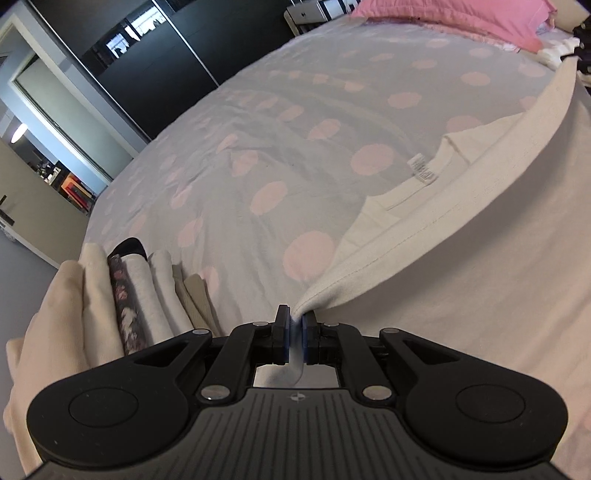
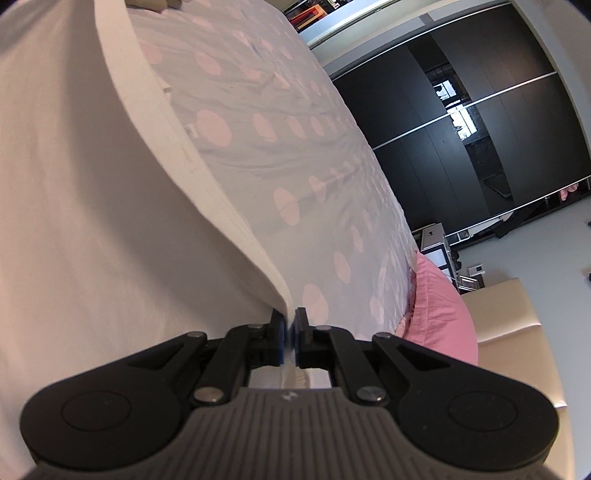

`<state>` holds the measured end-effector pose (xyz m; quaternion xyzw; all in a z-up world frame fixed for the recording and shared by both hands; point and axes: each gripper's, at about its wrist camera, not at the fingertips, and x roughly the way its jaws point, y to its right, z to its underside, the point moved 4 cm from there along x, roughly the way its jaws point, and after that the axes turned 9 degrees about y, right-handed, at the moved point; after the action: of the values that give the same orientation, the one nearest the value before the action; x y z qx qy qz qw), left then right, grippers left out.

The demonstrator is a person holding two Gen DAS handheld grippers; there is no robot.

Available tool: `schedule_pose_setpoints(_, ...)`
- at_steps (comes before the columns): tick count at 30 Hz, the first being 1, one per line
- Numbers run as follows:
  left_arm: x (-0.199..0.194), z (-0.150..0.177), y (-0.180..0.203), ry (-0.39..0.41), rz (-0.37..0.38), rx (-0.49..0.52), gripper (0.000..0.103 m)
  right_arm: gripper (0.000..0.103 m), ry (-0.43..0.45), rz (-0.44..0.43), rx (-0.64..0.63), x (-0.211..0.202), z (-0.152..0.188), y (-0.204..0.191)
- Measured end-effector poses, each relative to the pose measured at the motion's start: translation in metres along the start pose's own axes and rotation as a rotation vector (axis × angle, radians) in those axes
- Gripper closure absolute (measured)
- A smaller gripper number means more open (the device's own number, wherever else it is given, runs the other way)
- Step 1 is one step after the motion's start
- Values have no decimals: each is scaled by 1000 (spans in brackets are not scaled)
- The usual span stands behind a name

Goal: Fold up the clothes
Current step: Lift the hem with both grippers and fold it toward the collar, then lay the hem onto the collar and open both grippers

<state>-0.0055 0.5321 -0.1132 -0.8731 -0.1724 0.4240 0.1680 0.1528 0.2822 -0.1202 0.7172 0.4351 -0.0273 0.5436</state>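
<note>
Cream shirt (image 1: 461, 258) fills the right of the left-wrist frame, stretched over the spotted bedspread (image 1: 258, 147). Left gripper (image 1: 294, 321) pinches its corner at lower centre; right gripper (image 2: 290, 325) clamps another edge. Folded clothes (image 1: 122, 295) sit stacked lower left, pink pillow (image 1: 461, 18) upper right.

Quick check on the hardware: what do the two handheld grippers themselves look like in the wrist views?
Both match. The left gripper and right gripper have matte black linkage arms with silver pivot pins, two round black discs at the sides, and a ribbed grey body bearing a small round emblem. The fingers are black with blue pads. No cables, hands or sleeves show.
</note>
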Motion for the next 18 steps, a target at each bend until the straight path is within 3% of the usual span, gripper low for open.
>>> schedule_pose_setpoints(9, 61, 2, -9, -36, 43, -58, 99, 97, -73, -91, 74, 78, -3, 0)
schedule_pose_setpoints(16, 87, 12, -7, -41, 55, -122, 98, 97, -120, -118, 134, 114, 0, -10)
schedule_pose_setpoints(18, 94, 13, -9, -50, 52, -133, 93, 97, -132, -125, 157, 123, 2, -10)
